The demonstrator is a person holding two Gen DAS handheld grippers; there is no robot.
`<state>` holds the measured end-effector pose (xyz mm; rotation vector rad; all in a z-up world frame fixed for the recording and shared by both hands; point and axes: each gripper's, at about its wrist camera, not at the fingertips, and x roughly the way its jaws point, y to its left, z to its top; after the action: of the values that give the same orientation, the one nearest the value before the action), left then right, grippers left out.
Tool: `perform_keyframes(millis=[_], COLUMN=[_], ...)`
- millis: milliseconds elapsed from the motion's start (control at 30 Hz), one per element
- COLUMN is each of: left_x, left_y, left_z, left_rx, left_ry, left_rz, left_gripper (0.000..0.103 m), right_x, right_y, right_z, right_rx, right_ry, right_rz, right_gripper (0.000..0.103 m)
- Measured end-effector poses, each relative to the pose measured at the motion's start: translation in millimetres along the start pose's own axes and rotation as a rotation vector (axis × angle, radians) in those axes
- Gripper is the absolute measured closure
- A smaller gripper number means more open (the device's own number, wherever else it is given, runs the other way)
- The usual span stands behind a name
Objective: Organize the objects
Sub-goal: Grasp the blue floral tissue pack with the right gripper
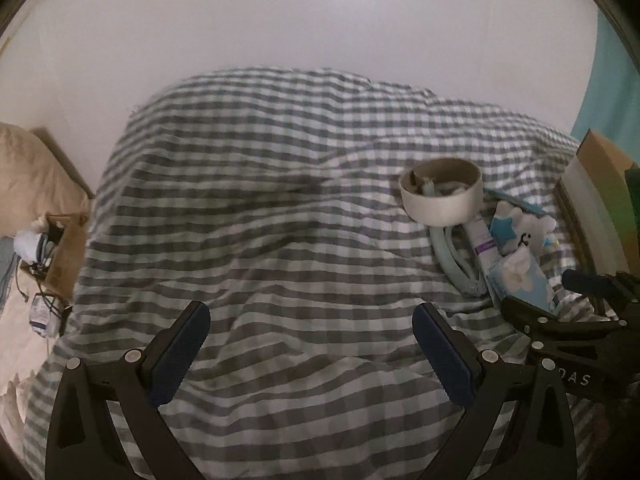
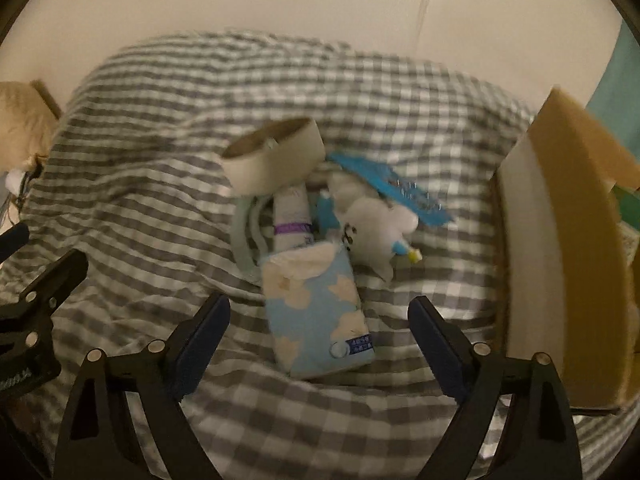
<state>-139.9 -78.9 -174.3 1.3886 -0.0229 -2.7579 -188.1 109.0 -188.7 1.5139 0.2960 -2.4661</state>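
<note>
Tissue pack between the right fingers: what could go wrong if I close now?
1. The tissue pack lies on soft, rumpled bedding, so the open right hand-held gripper might pinch fabric too.
2. The pack overlaps the white tube; lifting may drag it.
3. The cardboard box stands close beside the right finger.

Left wrist view rides behind its own claw, angled down over bare checked bedding [image 1: 256,240], pile far right. Right wrist view rides behind its claw, steeper, close over the tissue pack [image 2: 316,312]. Both share round tub [image 1: 440,196] [image 2: 276,160], wall.
</note>
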Motion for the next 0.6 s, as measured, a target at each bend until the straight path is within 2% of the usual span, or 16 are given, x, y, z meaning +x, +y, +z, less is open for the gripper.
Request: perform_keyframes(millis=[200, 233, 333, 467, 600], left_x=[-0.2, -1.7, -5.1, -8.9, -12.4], left_y=[-5.5, -5.6, -5.6, -10.0, -19.8], left_z=[-1.5, -1.6, -0.6, 2.1, 10.3], left_rx=[0.023, 0.023, 0.017, 0.021, 0.047], left_ry=[0.0, -0.002, -0.008, -0.011, -0.033], left_rz=[-0.009, -0.01, -0.011, -0.02, -0.065], left_gripper=[0.0, 0.0, 0.0, 0.0, 0.0], right_x=[3.8, 1.6, -9.3, -35.3, -61.1], right_y=[-0.1, 2.1, 8.5, 8.4, -4.1], right_z=[-3.0, -3.3, -4.5, -4.4, 6.4], right_rx=[-0.006, -0.019, -0.059, -0.071, -0.047], right_ry=[0.006, -0.002, -0.039, -0.107, -0.176], right_rz=[0.002, 0.004, -0.018, -0.003, -0.007], right_gripper=[0.04, 0.048, 0.048, 0.048, 0.048])
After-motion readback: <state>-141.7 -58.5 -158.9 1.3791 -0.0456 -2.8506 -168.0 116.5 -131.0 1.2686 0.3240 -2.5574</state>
